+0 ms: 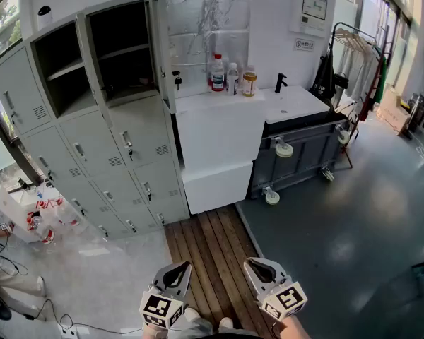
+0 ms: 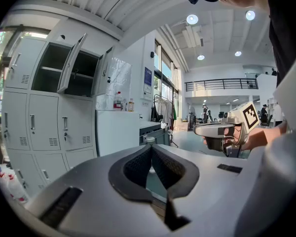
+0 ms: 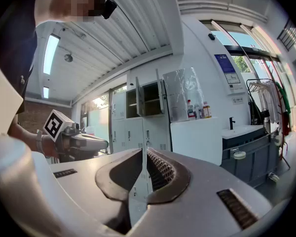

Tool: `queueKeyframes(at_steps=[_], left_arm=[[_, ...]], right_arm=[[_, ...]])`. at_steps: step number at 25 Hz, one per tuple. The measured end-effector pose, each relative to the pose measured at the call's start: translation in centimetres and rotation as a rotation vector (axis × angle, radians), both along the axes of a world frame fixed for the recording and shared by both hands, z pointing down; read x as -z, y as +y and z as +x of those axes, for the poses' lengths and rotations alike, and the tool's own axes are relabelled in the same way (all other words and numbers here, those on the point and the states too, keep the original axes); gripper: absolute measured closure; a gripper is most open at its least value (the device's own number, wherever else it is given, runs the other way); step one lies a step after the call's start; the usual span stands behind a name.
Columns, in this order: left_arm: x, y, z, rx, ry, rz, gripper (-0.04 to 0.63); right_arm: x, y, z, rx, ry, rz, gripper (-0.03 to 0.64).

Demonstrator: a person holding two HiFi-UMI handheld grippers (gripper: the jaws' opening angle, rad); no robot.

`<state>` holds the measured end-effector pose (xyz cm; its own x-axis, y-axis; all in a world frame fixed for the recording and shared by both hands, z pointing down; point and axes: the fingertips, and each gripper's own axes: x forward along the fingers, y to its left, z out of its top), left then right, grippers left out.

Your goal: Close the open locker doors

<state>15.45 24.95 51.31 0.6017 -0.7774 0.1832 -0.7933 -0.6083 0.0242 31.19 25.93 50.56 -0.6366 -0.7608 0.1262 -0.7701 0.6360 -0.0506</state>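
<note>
The left gripper (image 1: 177,275) and right gripper (image 1: 261,270) were clenched, empty; open locker doors (image 2: 72,63) stood far ahead of the jaws, so stepping closer first seemed wise

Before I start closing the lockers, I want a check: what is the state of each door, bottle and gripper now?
Top middle locker door: open.
Top right locker door: open.
Top left locker door: closed.
Lower locker doors: closed.
Three bottles: upright.
Left gripper: shut, empty.
Right gripper: shut, empty.
</note>
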Motion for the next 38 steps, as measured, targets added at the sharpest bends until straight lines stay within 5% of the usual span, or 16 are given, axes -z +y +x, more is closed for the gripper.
queueKeyframes(at_steps=[20,29,38], left_arm=[[0.3,-9.5,-13.6,0.085,0.012,0.048,0.577],[-0.4,-19.1,-13.2,0.1,-0.012,0.044,0.577],[2.0,-31.0,-12.7,0.24,-0.037,0.073,0.577]], right_arm=[[1.5,-10.3,-16.2,0.061,0.019,0.055,0.561],[0.7,-19.8,-16.0,0.059,0.029,0.028,0.561],[3.5,-32.8,-14.8,0.143,-0.012,0.056,0.561]])
